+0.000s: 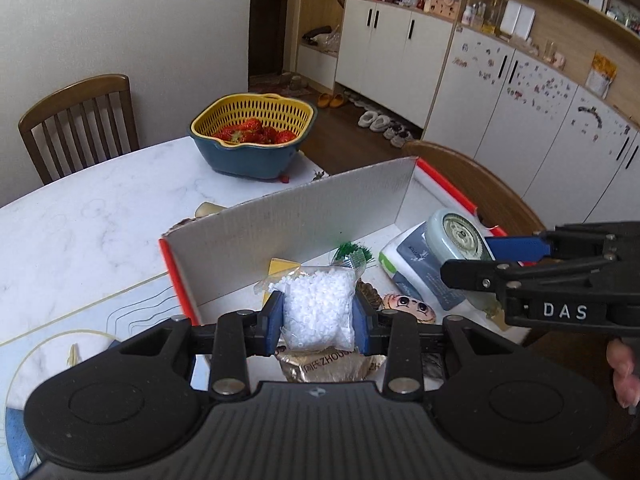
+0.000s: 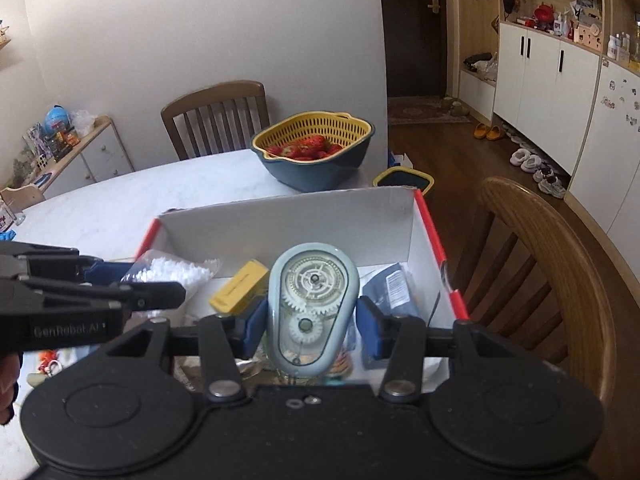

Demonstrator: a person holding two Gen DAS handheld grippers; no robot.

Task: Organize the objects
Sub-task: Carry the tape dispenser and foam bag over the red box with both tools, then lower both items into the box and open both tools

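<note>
I hold both over the cardboard box (image 2: 288, 216) at frame centre to drop them in — left claw (image 1: 318, 314) grips the bag of white beads (image 1: 318, 308), right claw (image 2: 312, 320) the clear gear case (image 2: 312, 304).

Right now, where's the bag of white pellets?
Clamped in the left gripper, the bag of white pellets sits over the near-left of the open box, left of the gear device the right gripper holds.

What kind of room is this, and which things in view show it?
Probably the dining area of a home. A marble-look table with wooden chairs holds a colander of strawberries. Shoes lie on the wood floor near an entrance door, beside white cabinets.
</note>
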